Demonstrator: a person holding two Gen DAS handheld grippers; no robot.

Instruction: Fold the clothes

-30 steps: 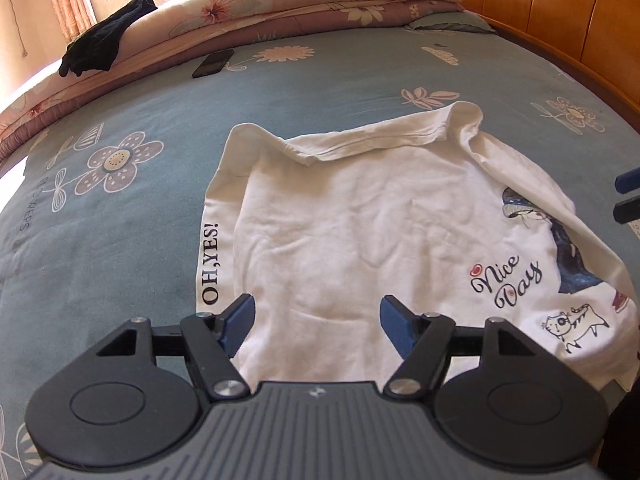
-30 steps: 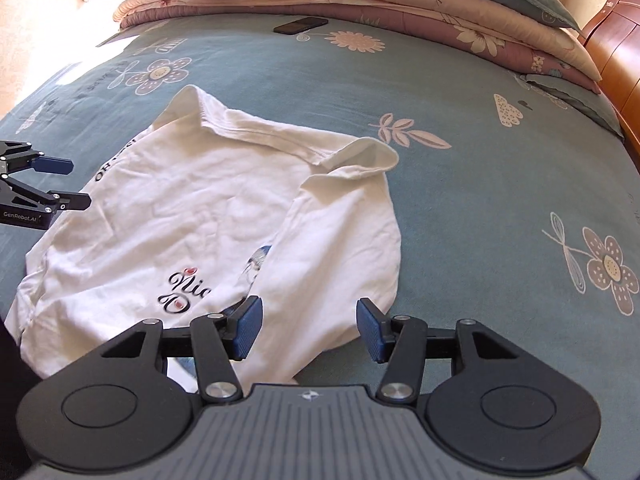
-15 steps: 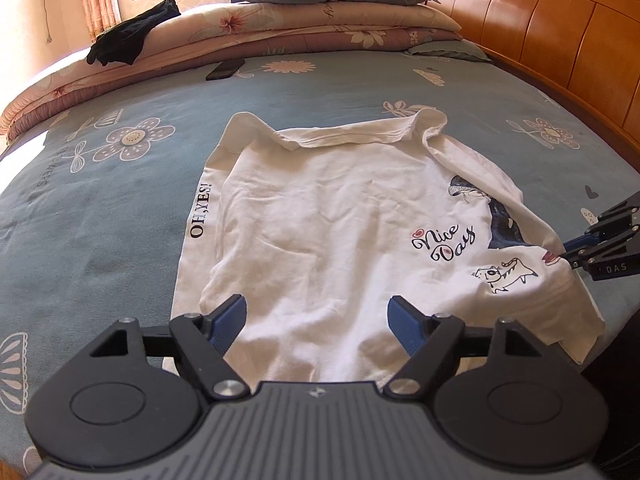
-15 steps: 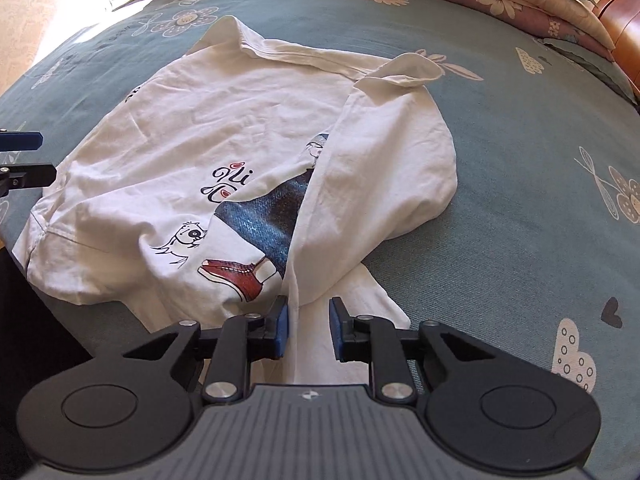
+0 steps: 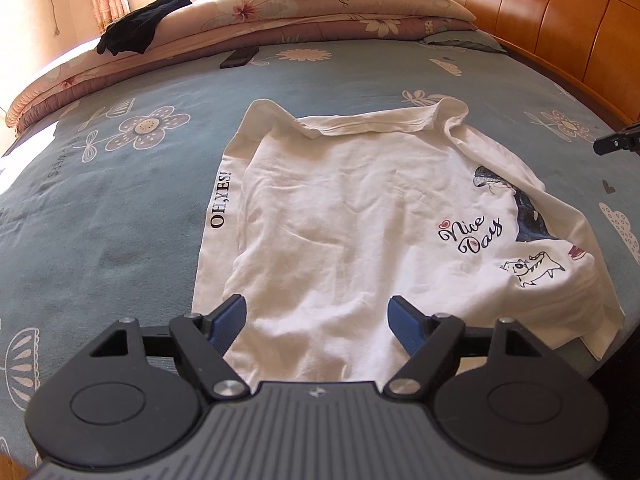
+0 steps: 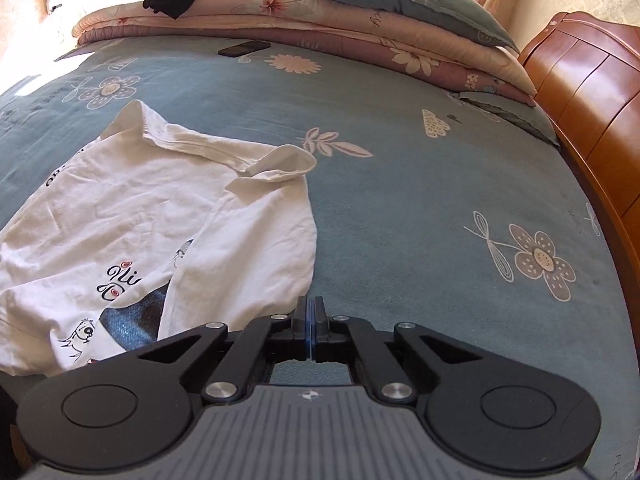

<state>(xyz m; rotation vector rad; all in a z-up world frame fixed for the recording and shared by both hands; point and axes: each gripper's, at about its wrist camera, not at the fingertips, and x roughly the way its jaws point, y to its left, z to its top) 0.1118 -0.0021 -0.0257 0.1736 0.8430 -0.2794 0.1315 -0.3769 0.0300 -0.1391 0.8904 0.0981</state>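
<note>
Shirt (image 5: pixel 360 216) spread on bed (image 5: pixel 120 200), right side flap already laid over print, left "OH,YES!" sleeve (image 5: pixel 222 200) still out flat. Left hand-held gripper (image 5: pixel 318 324) spread wide over near hem, nothing between pads; right hand-held gripper (image 6: pixel 309 326) pressed together on nothing, just off shirt's edge. Probably mid-fold: next, pinch left sleeve edge and carry it across, keeping hem from bunching.

Right gripper (image 6: pixel 309 322) jaws closed, empty, beside white shirt (image 6: pixel 132 216) on blue bedspread (image 6: pixel 420 208)
</note>
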